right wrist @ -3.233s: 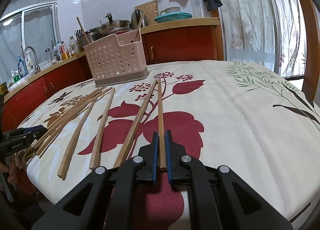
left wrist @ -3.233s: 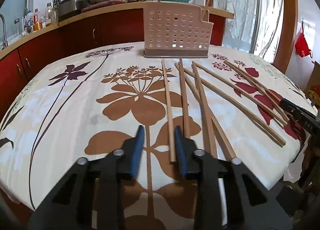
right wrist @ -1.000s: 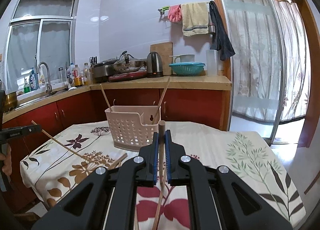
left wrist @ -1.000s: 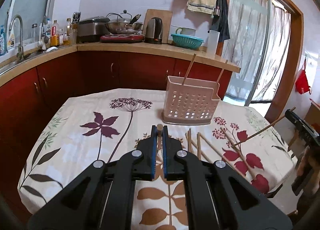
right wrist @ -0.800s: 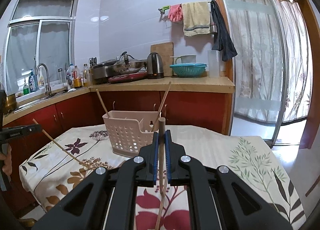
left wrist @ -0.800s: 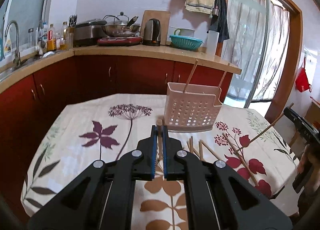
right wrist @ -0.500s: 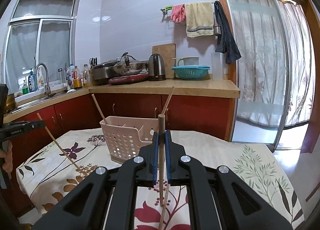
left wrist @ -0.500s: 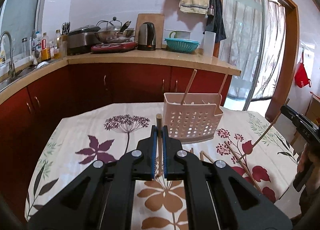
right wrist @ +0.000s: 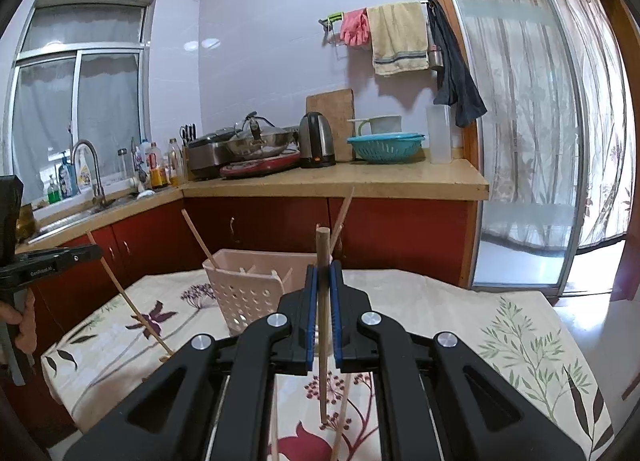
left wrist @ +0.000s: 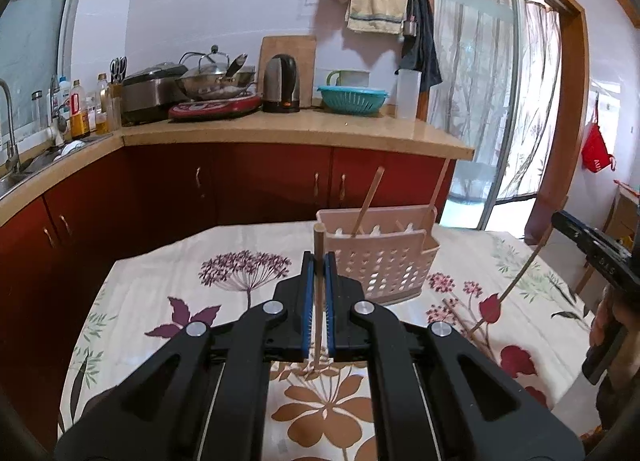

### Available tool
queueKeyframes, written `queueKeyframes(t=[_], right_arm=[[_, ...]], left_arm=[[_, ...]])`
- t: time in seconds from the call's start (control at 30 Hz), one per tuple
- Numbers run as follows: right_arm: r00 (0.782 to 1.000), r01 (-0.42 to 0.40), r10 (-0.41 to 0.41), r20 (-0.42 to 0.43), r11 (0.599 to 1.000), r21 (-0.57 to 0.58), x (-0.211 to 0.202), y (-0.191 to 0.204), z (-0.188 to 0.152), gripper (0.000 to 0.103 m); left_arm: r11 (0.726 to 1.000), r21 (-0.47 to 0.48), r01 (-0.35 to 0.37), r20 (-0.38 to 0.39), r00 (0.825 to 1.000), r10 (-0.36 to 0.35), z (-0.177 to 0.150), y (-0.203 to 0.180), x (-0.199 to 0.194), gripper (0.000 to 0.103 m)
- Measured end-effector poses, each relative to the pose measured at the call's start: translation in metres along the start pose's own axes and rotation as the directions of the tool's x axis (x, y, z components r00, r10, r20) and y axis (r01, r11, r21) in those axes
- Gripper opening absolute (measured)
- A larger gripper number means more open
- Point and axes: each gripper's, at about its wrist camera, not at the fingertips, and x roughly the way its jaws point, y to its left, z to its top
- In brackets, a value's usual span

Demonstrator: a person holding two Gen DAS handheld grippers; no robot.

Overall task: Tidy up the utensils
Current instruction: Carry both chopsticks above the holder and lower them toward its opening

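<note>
A: Left gripper (left wrist: pixel 319 261): blue pads clenched on one wooden chopstick (left wrist: pixel 319 239), held near upright. Butt end sticks up above the pads; lower end runs down between the fingers and gets hard to follow against the floral tablecloth (left wrist: pixel 152 285).

B: Right gripper (right wrist: pixel 323 273): same state, clamped on a second chopstick (right wrist: pixel 322 245), close to vertical. Its tip shows low in the right wrist view, among loose sticks on the table (right wrist: pixel 344 413); contact with the cloth cannot be told.

A: Where is the holder?

B: Perforated pink utensil basket (left wrist: pixel 384 261) stands on the table's far side, beyond both grippers. In the left view it sits just right of the held stick. In the right view (right wrist: pixel 248 293) its right half is hidden behind the gripper.

A: Contents?

B: Two chopsticks already lean inside (left wrist: pixel 366 203); inner dividers visible, but which compartment each occupies is unclear.

A: Other gripper in each view?

B: Cut off at the frame edge both times, only partly seen.
</note>
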Motion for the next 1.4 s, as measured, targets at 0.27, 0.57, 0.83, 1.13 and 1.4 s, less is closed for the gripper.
queueKeyframes(t=[0.27, 0.57, 0.83, 1.13, 1.4], right_arm=[[0.996, -0.053, 0.053, 0.073, 0.999, -0.010, -0.001, 0.010, 0.035, 0.007], [0.986, -0.099, 0.102, 0.130, 0.995, -0.030, 0.015, 0.022, 0.068, 0.007], [0.979, -0.100, 0.106, 0.174, 0.994, -0.043, 0.035, 0.025, 0.093, 0.007], [0.978, -0.087, 0.093, 0.185, 0.995, -0.038, 0.082, 0.024, 0.103, 0.007], [0.989, -0.088, 0.089, 0.118, 0.996, -0.011, 0.126, 0.020, 0.077, 0.007]], left_arm=[[0.998, 0.043, 0.050, 0.088, 0.995, -0.054, 0.037, -0.024, -0.012, 0.006], [0.996, 0.076, 0.039, 0.174, 0.983, -0.052, 0.077, -0.031, -0.012, 0.006], [0.997, 0.079, 0.010, 0.221, 0.975, -0.027, 0.109, -0.021, 0.000, 0.006], [0.996, 0.085, 0.033, 0.191, 0.980, -0.049, 0.120, -0.023, 0.032, 0.006], [0.996, 0.073, 0.058, 0.102, 0.993, -0.065, 0.096, -0.022, 0.072, 0.006]])
